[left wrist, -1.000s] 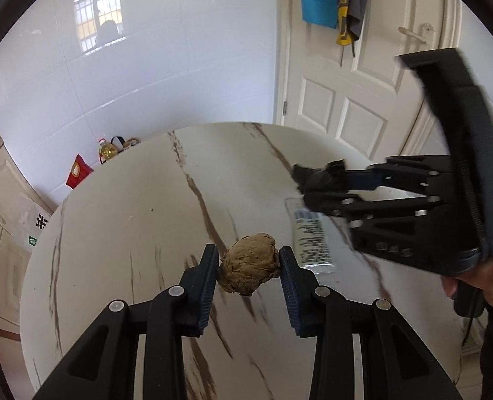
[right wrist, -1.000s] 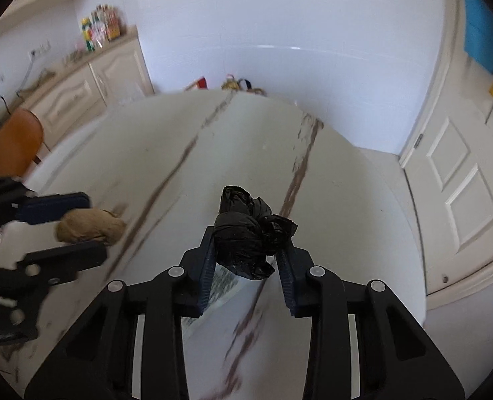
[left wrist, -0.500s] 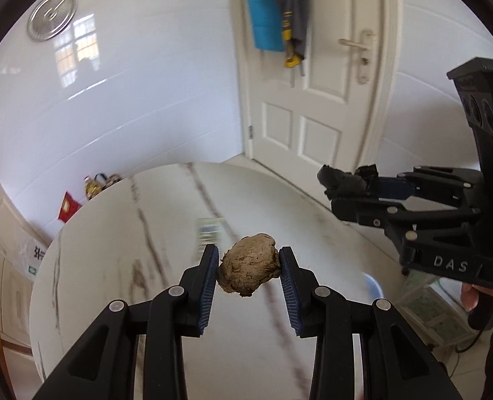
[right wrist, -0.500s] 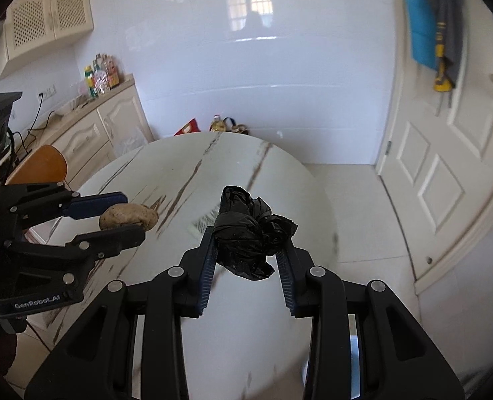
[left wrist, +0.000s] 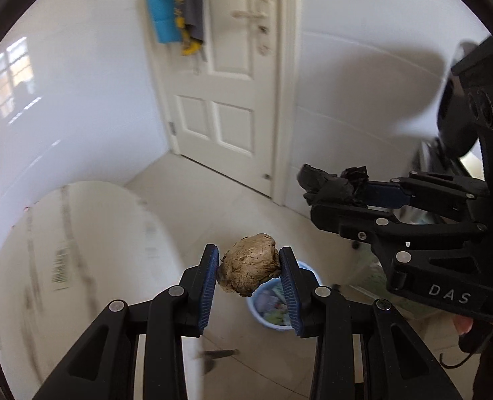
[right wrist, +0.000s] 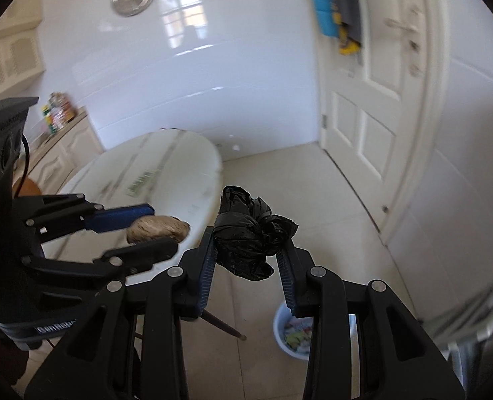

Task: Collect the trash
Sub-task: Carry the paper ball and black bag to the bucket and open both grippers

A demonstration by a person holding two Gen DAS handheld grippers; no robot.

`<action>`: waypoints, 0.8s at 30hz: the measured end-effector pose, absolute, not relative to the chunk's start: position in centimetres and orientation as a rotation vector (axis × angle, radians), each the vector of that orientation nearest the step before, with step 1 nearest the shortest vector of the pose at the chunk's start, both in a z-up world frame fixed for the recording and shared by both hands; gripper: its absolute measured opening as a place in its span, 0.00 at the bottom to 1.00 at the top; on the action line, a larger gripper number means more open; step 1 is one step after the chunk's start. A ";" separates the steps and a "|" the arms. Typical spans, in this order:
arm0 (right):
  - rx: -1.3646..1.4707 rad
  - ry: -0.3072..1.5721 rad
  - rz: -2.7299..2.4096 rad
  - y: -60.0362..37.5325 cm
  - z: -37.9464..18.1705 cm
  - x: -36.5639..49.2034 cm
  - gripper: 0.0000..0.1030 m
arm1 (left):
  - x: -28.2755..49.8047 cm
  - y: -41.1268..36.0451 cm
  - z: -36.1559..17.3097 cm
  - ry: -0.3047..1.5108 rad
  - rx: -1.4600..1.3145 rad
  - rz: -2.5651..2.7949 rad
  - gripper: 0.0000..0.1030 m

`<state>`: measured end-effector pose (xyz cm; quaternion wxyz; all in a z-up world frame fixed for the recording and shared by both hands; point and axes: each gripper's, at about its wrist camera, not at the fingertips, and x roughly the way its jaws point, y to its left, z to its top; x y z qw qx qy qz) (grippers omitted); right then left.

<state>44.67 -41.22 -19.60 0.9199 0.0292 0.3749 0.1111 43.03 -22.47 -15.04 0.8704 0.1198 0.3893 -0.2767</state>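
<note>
My left gripper (left wrist: 249,261) is shut on a crumpled brown paper ball (left wrist: 249,268), held in the air past the table's edge. In the right wrist view the same ball (right wrist: 158,229) shows at the left between the left gripper's fingers. My right gripper (right wrist: 250,250) is shut on a scrunched black plastic bag (right wrist: 251,233); the bag (left wrist: 330,185) also shows at the right of the left wrist view. A light blue bin (left wrist: 273,303) with colourful rubbish stands on the floor below the brown ball. The bin (right wrist: 291,331) lies low and right in the right wrist view.
The round marble table (left wrist: 79,253) sits to the left with a white packet (left wrist: 61,266) left on it. A white door (left wrist: 233,100) with clothes hanging on it is ahead. A dark chair leg (right wrist: 224,325) crosses the tiled floor near the bin. Cabinets (right wrist: 63,153) line the far left.
Both grippers swung right off the table with their loads and rose a little. The view passed from the tabletop to the door and floor, and the bin came into sight.
</note>
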 end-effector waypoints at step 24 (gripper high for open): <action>0.255 0.916 0.128 -54.0 -30.0 47.2 0.39 | 52.2 -37.2 -25.4 1.000 0.393 -0.590 0.66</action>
